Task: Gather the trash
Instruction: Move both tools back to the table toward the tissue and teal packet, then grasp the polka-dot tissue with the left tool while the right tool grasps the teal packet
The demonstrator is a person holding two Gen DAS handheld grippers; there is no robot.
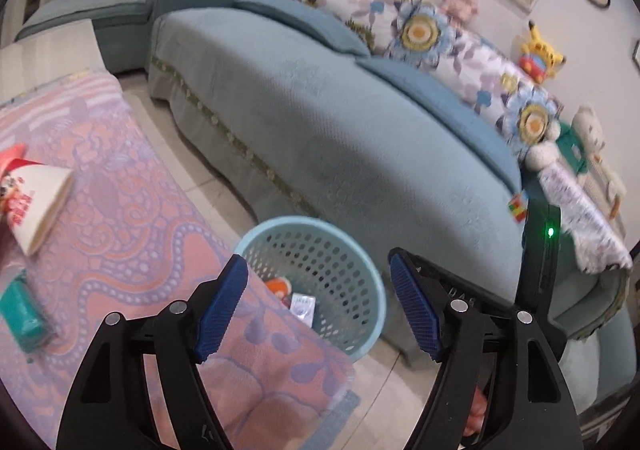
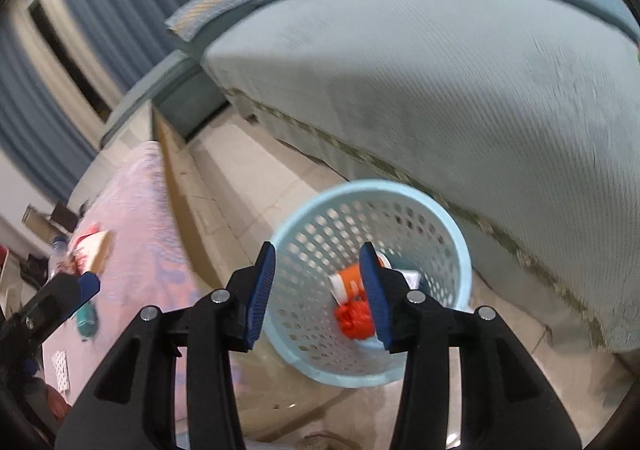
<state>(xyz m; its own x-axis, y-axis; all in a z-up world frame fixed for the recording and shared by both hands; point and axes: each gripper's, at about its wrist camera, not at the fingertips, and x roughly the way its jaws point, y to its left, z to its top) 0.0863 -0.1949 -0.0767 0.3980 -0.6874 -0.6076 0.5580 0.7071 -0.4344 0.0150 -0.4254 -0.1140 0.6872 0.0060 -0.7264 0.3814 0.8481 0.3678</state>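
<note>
A light blue perforated waste basket (image 1: 352, 246) stands on the floor between the table and the sofa; it also shows in the right wrist view (image 2: 448, 226). Inside it lie an orange and white cup (image 2: 350, 282), a crumpled red wrapper (image 2: 354, 320) and a small white packet (image 1: 303, 306). My right gripper (image 2: 318, 290) is open and empty above the basket. My left gripper (image 1: 318, 306) is open and empty over the table corner. A tipped paper cup (image 1: 34, 201) and a teal packet (image 1: 22, 314) lie on the pink tablecloth (image 1: 132, 209).
A long teal sofa (image 1: 320, 121) with flowered cushions and plush toys runs behind the basket. The tiled floor (image 2: 224, 189) separates table and sofa. The left gripper's finger (image 2: 86, 288) shows at the left of the right wrist view, near clutter and a bottle (image 2: 58, 246).
</note>
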